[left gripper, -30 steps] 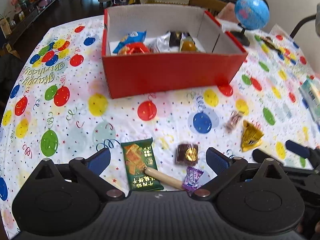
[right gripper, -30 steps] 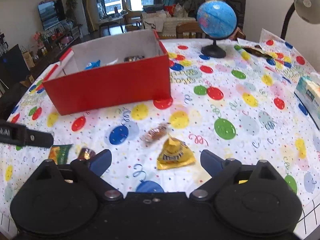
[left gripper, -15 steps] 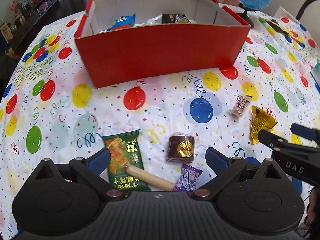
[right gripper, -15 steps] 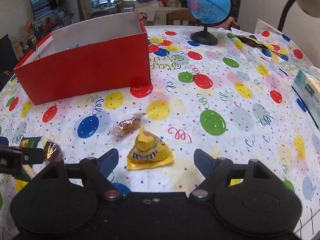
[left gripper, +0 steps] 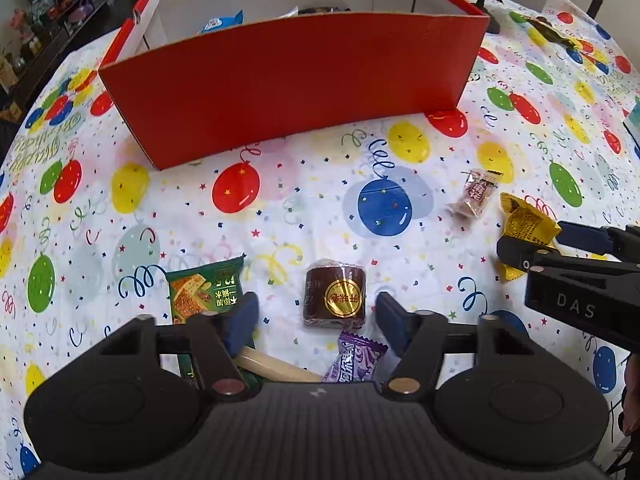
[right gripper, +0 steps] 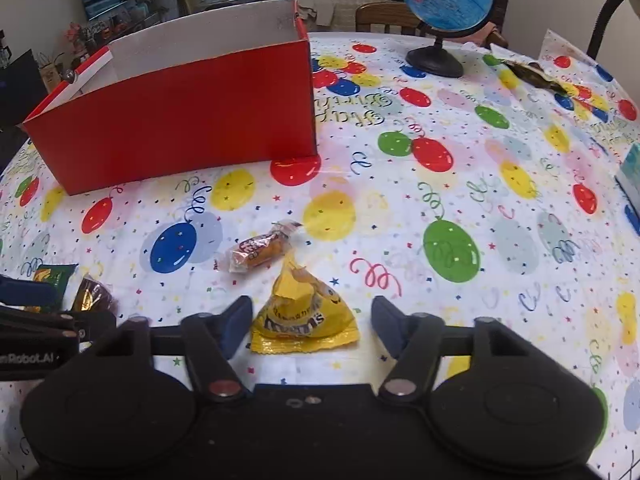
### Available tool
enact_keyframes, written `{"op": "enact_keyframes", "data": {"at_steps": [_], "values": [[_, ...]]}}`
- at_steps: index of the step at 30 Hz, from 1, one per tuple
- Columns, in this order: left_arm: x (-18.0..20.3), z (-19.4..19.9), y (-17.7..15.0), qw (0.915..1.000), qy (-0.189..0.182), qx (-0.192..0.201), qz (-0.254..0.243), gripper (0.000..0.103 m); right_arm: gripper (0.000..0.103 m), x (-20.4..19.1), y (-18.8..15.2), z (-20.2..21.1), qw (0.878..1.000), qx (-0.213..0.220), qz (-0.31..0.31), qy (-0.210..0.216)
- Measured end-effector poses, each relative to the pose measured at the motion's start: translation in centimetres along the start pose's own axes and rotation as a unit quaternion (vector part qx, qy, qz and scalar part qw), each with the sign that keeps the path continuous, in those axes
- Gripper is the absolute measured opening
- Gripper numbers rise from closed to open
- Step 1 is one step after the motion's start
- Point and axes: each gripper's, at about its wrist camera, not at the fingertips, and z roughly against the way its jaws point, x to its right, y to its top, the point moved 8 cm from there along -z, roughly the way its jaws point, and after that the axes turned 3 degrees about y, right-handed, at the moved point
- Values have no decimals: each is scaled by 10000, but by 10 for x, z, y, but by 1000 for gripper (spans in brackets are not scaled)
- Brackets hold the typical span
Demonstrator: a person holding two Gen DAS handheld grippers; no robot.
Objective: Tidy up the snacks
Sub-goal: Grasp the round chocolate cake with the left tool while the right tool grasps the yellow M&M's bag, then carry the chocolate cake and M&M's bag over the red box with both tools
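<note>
"DAS" on the right claw (left gripper: 568, 246); "m&m's" on the yellow packet (right gripper: 302, 316).

Both grippers dropped lower; left (left gripper: 316, 316) & right (right gripper: 310, 326) closing on snacks.

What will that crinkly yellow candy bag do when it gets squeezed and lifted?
The yellow plastic candy bag looks puffed and creased, so it will probably crumple rather than stay stiff. Its glossy film may slip. It seems small and likely light, sagging around loose contents.

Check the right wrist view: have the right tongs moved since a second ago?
Yes. The right tongs have come down toward the yellow candy bag, now between the closing jaws; the red box looms larger.
</note>
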Motion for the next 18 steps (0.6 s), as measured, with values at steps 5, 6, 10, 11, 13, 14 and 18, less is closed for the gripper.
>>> {"op": "enact_keyframes", "data": {"at_steps": [5, 6, 10, 11, 13, 14, 18], "values": [[-5, -3, 1, 9998, -101, -73, 171, 41, 53, -3, 1, 1, 9999, 4, -10, 112], [-5, -3, 1, 9997, -127, -86, 190, 39, 51, -3, 1, 2, 9999, 5, -19, 131], [-7, -4, 1, 9995, -162, -132, 229, 34, 44, -2, 2, 4, 9999, 22, -24, 125], [-7, -4, 1, 9995, -170, -151, 224, 34, 44, -3, 2, 4, 9999, 21, -3, 108], [-8, -4, 1, 9994, -185, -164, 243, 34, 43, -3, 1, 5, 9999, 7, -20, 118], [-8, -4, 1, 9993, -210, -175, 258, 34, 43, -3, 1, 5, 9999, 4, -34, 123], [-12, -2, 1, 9990, -256, -195, 309, 33, 42, -5, 2, 11, 9999, 67, -59, 135]]}}
